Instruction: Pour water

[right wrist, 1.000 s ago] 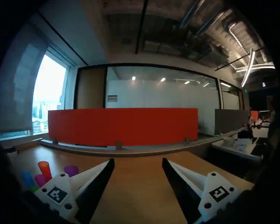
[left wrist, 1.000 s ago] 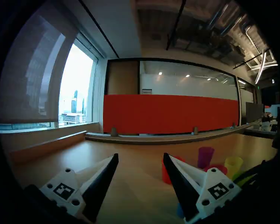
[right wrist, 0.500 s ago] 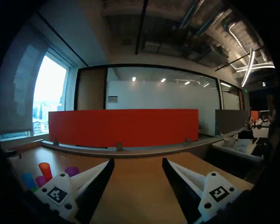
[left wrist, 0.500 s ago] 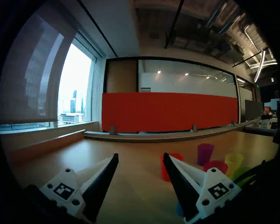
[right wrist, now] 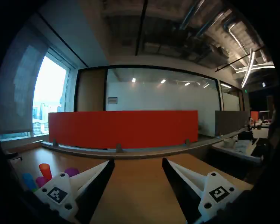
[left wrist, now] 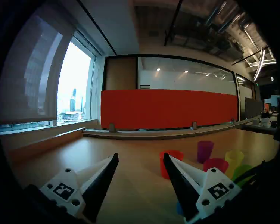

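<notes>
left gripper [left wrist: 139, 158]: its fingers [left wrist: 102, 179] stand spread apart with nothing between them, above the wooden table [left wrist: 102, 149]. we see the orange cup [left wrist: 169, 161] just past the tip of the finger on the view's right side. it is partly hidden behind that finger, and not touching it as far as we can tell. further out on that side stand the purple cup [left wrist: 205, 150], magenta cup [left wrist: 215, 164], yellow cup [left wrist: 234, 159] and green cup [left wrist: 241, 171]. they are grouped close together, all upright on the table. the low angle hides their insides, so we cannot tell whether any holds water.

right gripper [right wrist: 137, 163]: its fingers [right wrist: 99, 183] are likewise released and wide, gripping nothing, over the table. the cups sit well off to the view's left, outside the finger on that side. the orange cup [right wrist: 45, 171] and purple cup [right wrist: 71, 171] are behind; the magenta cup [right wrist: 41, 181] and a blue cup [right wrist: 29, 180] are nearer the view's edge. contents not visible here either.

beyond the table's far edge we note a long red partition [left wrist: 170, 110] and, to the left, a bright window [left wrist: 71, 93].
</notes>
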Demonstrator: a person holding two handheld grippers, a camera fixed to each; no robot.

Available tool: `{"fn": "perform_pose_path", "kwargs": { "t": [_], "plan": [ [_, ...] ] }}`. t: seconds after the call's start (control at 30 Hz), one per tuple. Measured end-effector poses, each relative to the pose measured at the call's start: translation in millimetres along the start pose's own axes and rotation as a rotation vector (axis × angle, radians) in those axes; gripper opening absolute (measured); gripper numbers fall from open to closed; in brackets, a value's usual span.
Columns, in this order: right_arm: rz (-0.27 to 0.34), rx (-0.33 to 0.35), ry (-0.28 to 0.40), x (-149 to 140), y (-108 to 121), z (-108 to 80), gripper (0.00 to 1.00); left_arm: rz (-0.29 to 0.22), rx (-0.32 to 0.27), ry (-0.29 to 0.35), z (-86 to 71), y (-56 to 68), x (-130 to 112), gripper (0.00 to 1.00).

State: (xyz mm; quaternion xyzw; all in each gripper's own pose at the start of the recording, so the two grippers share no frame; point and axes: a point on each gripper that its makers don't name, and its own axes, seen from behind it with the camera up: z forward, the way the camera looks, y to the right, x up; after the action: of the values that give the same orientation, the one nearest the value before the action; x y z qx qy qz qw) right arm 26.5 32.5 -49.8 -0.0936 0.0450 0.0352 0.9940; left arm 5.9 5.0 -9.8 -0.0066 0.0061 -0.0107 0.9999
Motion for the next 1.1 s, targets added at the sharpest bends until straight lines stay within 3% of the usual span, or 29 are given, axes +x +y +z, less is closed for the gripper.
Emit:
{"fn": "perform_pose_path", "kwargs": {
  "t": [1.1],
  "plan": [
    [-0.037, 0.035, 0.026, -2.2, -9.0, -7.9, 0.99, 0.004, -0.005, -0.016, 1.5, 1.5, -4.3, 0.89]
  ]
}}
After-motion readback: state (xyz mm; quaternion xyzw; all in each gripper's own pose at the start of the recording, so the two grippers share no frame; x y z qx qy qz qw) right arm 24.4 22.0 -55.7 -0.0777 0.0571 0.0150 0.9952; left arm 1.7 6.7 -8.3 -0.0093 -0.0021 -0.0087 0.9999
